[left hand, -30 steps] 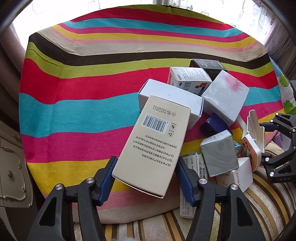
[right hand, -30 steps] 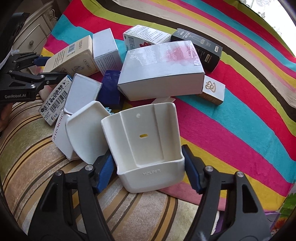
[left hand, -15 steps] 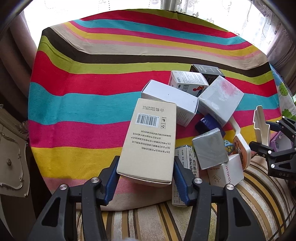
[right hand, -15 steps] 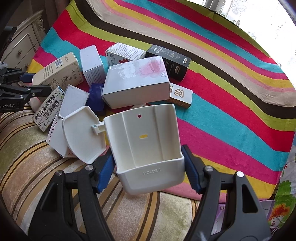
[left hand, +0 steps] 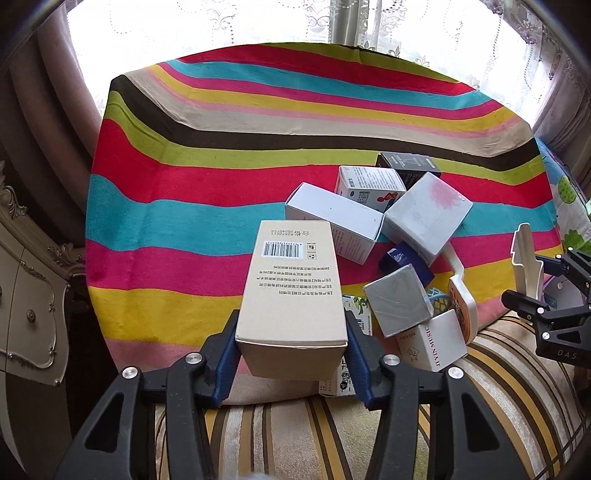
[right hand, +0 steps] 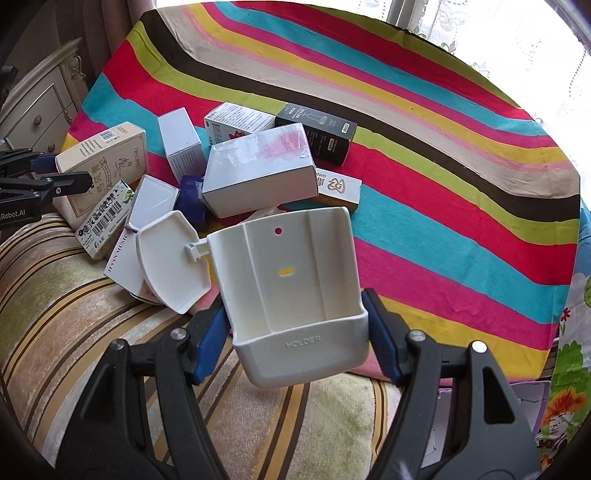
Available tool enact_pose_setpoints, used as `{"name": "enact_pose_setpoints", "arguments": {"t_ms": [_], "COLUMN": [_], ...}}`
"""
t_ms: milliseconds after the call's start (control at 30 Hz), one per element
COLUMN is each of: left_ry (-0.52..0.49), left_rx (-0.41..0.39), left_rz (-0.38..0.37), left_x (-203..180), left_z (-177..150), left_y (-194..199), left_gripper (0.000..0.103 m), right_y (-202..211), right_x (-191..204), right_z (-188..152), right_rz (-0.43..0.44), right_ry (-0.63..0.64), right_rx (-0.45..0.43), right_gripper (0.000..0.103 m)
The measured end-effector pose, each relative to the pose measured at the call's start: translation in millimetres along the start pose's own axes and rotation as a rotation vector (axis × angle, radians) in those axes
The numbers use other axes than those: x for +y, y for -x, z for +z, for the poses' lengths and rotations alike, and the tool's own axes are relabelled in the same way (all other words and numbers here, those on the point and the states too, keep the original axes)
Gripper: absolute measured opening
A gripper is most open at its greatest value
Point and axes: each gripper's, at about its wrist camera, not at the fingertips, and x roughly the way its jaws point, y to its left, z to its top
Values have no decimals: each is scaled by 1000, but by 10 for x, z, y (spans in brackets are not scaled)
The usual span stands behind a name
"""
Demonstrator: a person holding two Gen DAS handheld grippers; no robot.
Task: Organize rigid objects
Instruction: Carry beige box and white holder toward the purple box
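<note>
My left gripper (left hand: 290, 356) is shut on a tall beige box (left hand: 291, 288) with a barcode, held above the striped cloth (left hand: 192, 184). It also shows in the right wrist view (right hand: 107, 158) at the far left. My right gripper (right hand: 299, 336) is shut on a white plastic holder (right hand: 291, 284) with a hinged side flap (right hand: 170, 258), held above the pile. The holder shows edge-on in the left wrist view (left hand: 526, 262). A pile of boxes lies between them: a large white box with a pink smear (right hand: 258, 170), a black box (right hand: 317, 131), a blue box (right hand: 190, 195).
A striped yellow-brown cushion (right hand: 74, 314) lies under the near side of the pile. A cream cabinet (left hand: 26, 302) stands at the left. Curtains and a bright window (left hand: 295, 22) are behind. The far half of the cloth is bare.
Both grippers have lifted and pulled back with their loads; the pile looks smaller and more of the cloth shows. The beige box has turned straighter in my left gripper.
</note>
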Motion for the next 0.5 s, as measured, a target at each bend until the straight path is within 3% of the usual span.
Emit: {"name": "enact_pose_setpoints", "arguments": {"t_ms": [500], "left_ry": [51], "left_rx": [-101], "left_rz": [-15], "left_x": [-22], "left_z": [-38], "left_y": [371], "left_gripper": [52], "right_y": [230], "right_x": [-91], "right_z": [-88], "right_rz": [-17], "right_ry": [-57], "right_rx": [-53], "right_gripper": [72]}}
